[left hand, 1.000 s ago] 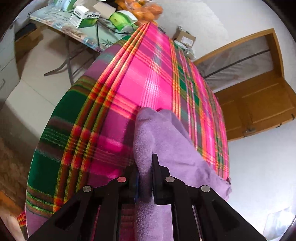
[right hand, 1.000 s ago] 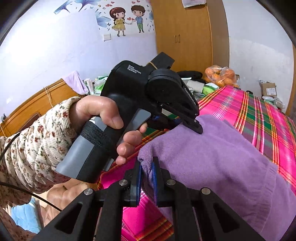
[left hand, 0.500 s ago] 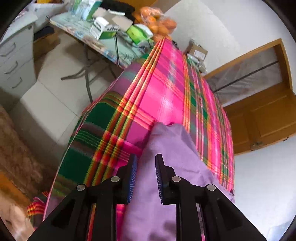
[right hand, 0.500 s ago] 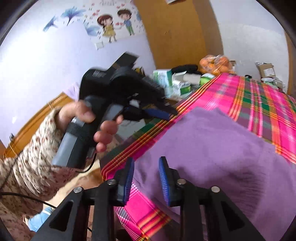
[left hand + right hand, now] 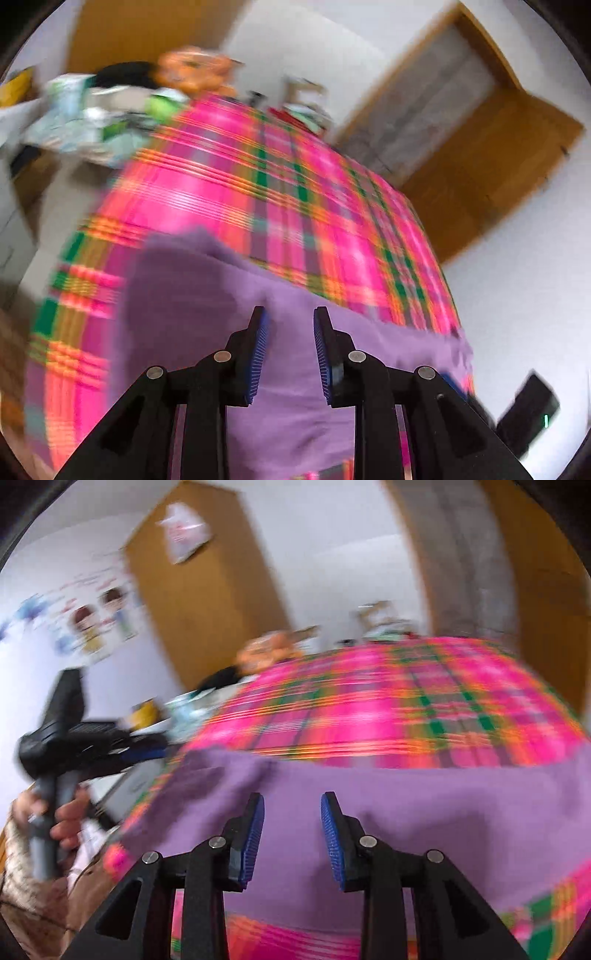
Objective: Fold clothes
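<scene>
Purple cloth (image 5: 388, 812) is spread flat near the edge of a bed covered by a pink plaid sheet (image 5: 258, 199). Above it, the left claw (image 5: 289, 350) and the right claw (image 5: 291, 834) are held wide open, nothing gripped. Both views are blurred.

A plain purple garment (image 5: 295, 398) is seen on a bedspread (image 5: 229, 199) checked in hot pink with green, orange and yellow stripes. Both the left gripper (image 5: 289, 325) and the right gripper (image 5: 291, 808) are black, with blue ribbed pads (image 5: 330, 838). A floral-patterned sleeve (image 5: 18, 860) is shown in cream. The wardrobe (image 5: 207, 587) is coloured honey brown.
</scene>
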Tool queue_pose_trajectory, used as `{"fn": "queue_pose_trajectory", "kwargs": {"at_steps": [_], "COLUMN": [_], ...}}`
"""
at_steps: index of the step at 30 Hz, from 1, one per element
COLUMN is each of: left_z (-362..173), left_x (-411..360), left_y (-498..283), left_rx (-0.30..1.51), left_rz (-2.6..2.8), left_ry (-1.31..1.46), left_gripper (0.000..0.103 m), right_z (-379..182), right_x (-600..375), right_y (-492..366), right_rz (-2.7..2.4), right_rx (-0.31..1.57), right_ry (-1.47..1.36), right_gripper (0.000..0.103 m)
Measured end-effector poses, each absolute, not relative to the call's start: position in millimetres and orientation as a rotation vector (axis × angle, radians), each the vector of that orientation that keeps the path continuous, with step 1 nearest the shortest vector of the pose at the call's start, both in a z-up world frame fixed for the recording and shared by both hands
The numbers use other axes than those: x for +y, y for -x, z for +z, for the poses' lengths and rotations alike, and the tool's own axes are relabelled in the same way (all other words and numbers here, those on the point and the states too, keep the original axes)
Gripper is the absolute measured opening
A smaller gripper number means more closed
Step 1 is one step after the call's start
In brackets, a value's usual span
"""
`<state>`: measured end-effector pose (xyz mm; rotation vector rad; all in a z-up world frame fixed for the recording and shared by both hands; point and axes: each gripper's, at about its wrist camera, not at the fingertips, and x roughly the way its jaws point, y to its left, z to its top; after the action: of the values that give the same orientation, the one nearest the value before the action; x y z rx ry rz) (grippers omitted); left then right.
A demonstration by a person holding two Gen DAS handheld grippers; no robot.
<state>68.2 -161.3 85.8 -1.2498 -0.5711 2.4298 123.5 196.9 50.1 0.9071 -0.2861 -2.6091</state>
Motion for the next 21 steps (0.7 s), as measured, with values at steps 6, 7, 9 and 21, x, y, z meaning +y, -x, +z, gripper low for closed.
{"fn": "queue_pose_trajectory", "kwargs": {"at_steps": [6,7,9,21], "left_z": [69.1,65.9,59.7,27.6], "left_x": [-75.0,-63.5,-44.6,16.5], "left_y": [-57.1,-54.4,-51.3,-32.9], "left_rx": [-0.433,-0.425,-0.416,-0.349], "left_rz": [2.204,2.178,2.145,2.119], "left_ry": [1.316,1.333,1.372,1.446], "left_gripper": [0.036,0.036,0.036,0.036], "right_z": [37.0,35.4,34.0,20.3], "right_x": [294.0,308.7,337.4,422.5], "right_y": [-133.5,-136.2,-146.2,-121.9], "right_rz": [-2.882,-2.921,-2.988,-3.168], "right_rx": [-0.399,-0.419,-0.453,-0.502], "right_ry": [-0.964,-0.969,-0.973,-1.116], "right_gripper": [0.033,0.033,0.033,0.039]}}
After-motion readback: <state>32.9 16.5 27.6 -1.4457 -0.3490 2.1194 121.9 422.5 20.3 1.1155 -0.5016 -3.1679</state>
